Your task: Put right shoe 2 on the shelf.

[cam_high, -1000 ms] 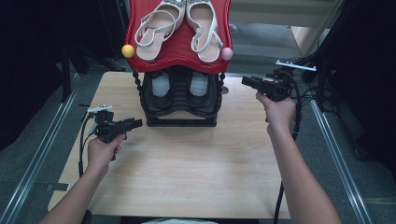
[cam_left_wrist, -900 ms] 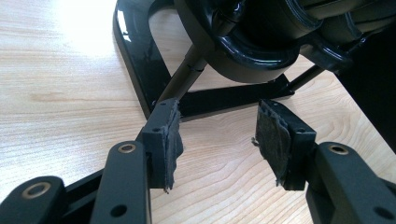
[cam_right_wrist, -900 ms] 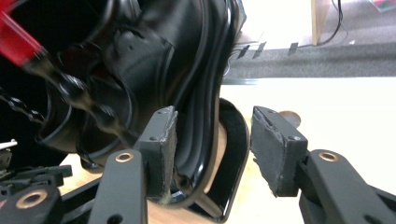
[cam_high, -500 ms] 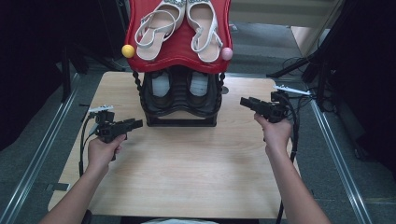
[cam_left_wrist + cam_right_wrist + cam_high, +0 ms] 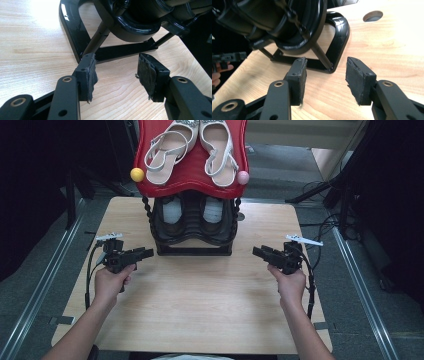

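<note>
A black shoe rack is stood at the middle of the table's far edge, its red top shelf carrying a pair of pale strappy sandals. A second pair of shoes, dark with pale insoles, is kept on the lower shelf. A yellow ball and a pink ball are fixed at the red shelf's front corners.

The right gripper has been brought down and inward from its raised place beyond the right edge a second ago; it is now held over the table, near the rack's right side and level with the rack's front. Its jaws are parted, with nothing between them. In the right gripper view, the rack's glossy base loop is seen just ahead of the pads.

The left gripper has scarcely been moved; it is held close to the rack's front left corner, jaws likewise parted and empty.
</note>
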`<action>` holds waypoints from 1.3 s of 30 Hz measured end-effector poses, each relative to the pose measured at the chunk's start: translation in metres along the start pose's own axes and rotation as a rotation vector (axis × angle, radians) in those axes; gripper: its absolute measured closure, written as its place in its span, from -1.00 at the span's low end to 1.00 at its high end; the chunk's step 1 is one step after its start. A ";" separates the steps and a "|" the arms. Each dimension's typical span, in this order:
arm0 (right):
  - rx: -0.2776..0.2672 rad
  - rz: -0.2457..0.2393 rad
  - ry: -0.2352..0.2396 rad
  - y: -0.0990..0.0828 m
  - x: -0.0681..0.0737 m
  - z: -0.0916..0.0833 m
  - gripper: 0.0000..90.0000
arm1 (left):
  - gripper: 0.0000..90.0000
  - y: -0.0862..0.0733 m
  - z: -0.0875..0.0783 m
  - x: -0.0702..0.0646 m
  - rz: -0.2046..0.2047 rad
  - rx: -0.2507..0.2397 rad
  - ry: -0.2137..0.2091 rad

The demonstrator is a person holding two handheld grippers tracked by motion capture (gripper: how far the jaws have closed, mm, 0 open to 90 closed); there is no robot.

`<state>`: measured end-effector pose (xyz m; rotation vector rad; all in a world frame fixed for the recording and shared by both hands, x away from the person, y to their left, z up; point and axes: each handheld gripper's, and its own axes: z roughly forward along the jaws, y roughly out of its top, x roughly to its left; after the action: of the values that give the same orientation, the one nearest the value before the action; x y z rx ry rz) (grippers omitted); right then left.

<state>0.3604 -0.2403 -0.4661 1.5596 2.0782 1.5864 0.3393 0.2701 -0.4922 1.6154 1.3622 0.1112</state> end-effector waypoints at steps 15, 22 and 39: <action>0.057 -0.017 0.027 -0.032 0.001 0.012 0.13 | 0.03 0.001 0.000 -0.002 0.008 0.000 -0.018; 0.069 -0.036 0.043 -0.037 0.010 0.016 0.12 | 0.01 0.001 0.004 -0.006 0.041 0.025 -0.011; 0.056 -0.044 0.044 -0.035 0.008 0.016 0.08 | -0.02 0.000 0.008 -0.008 0.062 0.054 -0.011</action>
<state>0.3431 -0.2217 -0.4961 1.4986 2.1819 1.5755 0.3416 0.2592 -0.4924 1.7017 1.3171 0.1030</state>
